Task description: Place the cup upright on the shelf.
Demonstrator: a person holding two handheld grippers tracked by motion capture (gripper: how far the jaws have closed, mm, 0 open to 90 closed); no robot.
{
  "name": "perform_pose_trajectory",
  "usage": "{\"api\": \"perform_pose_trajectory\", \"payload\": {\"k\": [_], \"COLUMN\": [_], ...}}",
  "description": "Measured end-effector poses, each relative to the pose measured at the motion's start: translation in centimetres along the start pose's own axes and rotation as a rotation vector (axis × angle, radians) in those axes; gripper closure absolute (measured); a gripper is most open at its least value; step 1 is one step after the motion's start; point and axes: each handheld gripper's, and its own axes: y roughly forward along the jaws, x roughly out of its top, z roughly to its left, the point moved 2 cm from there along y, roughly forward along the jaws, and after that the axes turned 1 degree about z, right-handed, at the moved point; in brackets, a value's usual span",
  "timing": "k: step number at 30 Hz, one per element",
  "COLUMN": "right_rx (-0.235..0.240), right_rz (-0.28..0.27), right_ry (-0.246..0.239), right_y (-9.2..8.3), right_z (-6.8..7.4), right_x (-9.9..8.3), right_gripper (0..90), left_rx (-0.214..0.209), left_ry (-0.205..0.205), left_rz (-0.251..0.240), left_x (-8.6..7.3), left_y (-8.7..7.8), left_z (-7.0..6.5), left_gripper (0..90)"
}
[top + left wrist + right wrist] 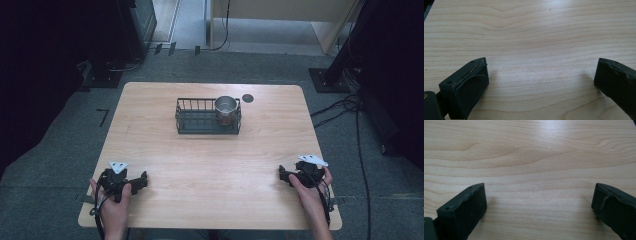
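**Far from the cup: both grippers parked wide at the near edge**

Near the person's edge of the wooden table (210, 160), the left gripper (131, 182) and the right gripper (289, 176) rest low over bare wood, each with its jaws spread wide and nothing between them; both gripper views look along those parted jaws at plain grain. The metal cup (226, 106) stands upright in the right end of the black wire basket (200, 122), which sits toward the far side of the table, well apart from either hand. A small dark disc (247, 98) lies on the wood just beside the basket's far right corner.

Judging from this layout, the likely work is a reach to the cup, and the risks lie in that reach. The basket's wire walls rise close around the cup, so a jaw coming in low could catch a wire and drag or tip the whole basket. A smooth, round metal wall may slip from a pinch set off-centre, letting the cup rock or fall over. The cup's contents cannot be made out, so a spill cannot be ruled out. A sweep from the right could also knock the disc.
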Motion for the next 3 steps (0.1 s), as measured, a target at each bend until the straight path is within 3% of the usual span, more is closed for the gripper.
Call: {"api": "perform_pose_trajectory", "payload": {"k": [3], "right_rx": [0.001], "right_rz": [0.001], "right_ry": [0.001], "right_y": [0.00], "right_z": [-0.01], "right_x": [0.00], "right_gripper": [0.0], "left_rx": [0.000], "left_ry": [0.000], "left_rz": [0.001], "left_x": [0.00], "left_y": [0.00], "left_z": [0.00], "left_gripper": [0.0]}}
